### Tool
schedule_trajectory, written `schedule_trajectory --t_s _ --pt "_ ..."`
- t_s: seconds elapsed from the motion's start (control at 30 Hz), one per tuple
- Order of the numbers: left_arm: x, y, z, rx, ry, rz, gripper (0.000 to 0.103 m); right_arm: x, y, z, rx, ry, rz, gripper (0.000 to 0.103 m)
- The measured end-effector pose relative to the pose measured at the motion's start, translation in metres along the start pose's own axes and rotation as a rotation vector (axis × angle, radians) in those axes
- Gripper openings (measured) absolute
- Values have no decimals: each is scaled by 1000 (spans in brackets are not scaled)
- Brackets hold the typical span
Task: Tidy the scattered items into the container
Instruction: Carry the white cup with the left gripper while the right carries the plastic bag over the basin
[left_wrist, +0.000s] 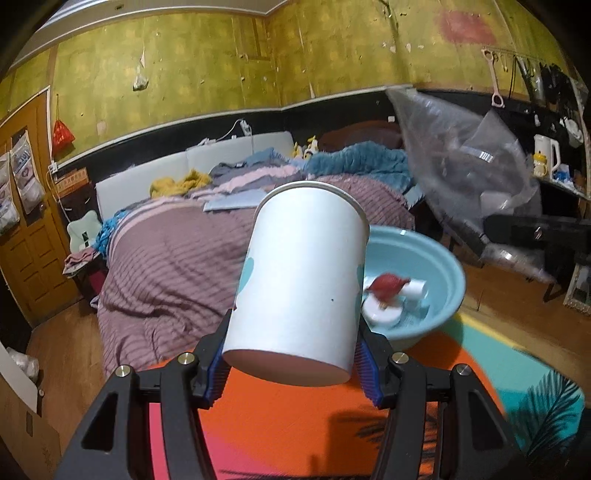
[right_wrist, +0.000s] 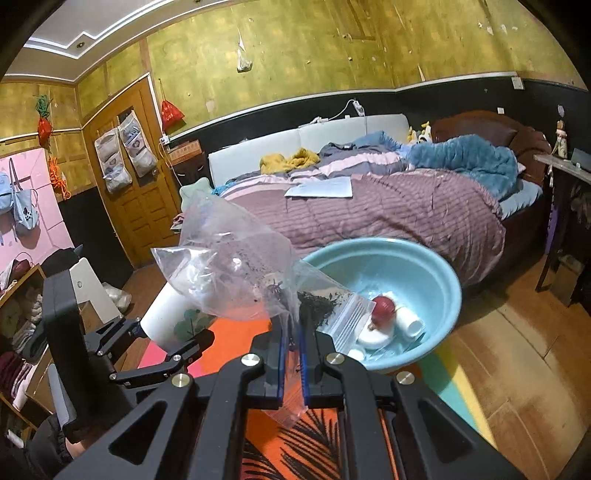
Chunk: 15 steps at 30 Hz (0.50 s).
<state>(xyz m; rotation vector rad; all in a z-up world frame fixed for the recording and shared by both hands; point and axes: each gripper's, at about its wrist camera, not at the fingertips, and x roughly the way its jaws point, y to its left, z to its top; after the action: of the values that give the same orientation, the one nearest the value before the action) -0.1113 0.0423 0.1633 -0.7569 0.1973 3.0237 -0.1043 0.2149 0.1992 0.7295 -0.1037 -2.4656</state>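
My left gripper (left_wrist: 291, 373) is shut on a white paper cup (left_wrist: 301, 280) with teal leaf prints, held tilted above the mat; the same cup (right_wrist: 166, 317) and left gripper (right_wrist: 173, 339) show at the left of the right wrist view. My right gripper (right_wrist: 291, 354) is shut on a clear zip bag (right_wrist: 236, 273) with dark crumbs inside, lifted in the air; that bag (left_wrist: 461, 162) also hangs at the right in the left wrist view. Ahead sits a light blue basin (right_wrist: 436, 266) (left_wrist: 443, 258) holding a red ball (right_wrist: 384, 308), a white bottle (right_wrist: 408, 321) and a white disc (right_wrist: 375, 338).
An orange, pink and teal mat (left_wrist: 288, 421) with palm-leaf prints lies under the basin on a wooden floor (right_wrist: 524, 350). A bed (right_wrist: 388, 214) with a purple striped cover stands behind. A dark table (right_wrist: 565, 173) is at the right, a shelf (right_wrist: 18, 314) at the left.
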Motion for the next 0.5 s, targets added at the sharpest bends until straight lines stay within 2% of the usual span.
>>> schedule_trajectory --t_s 0.3,0.5 --pt "5 -27 32 13 -52 -35 62 -2 -27 25 8 -18 -32 5" --pt "40 -36 43 11 -45 -31 62 21 -53 36 26 6 -42 5"
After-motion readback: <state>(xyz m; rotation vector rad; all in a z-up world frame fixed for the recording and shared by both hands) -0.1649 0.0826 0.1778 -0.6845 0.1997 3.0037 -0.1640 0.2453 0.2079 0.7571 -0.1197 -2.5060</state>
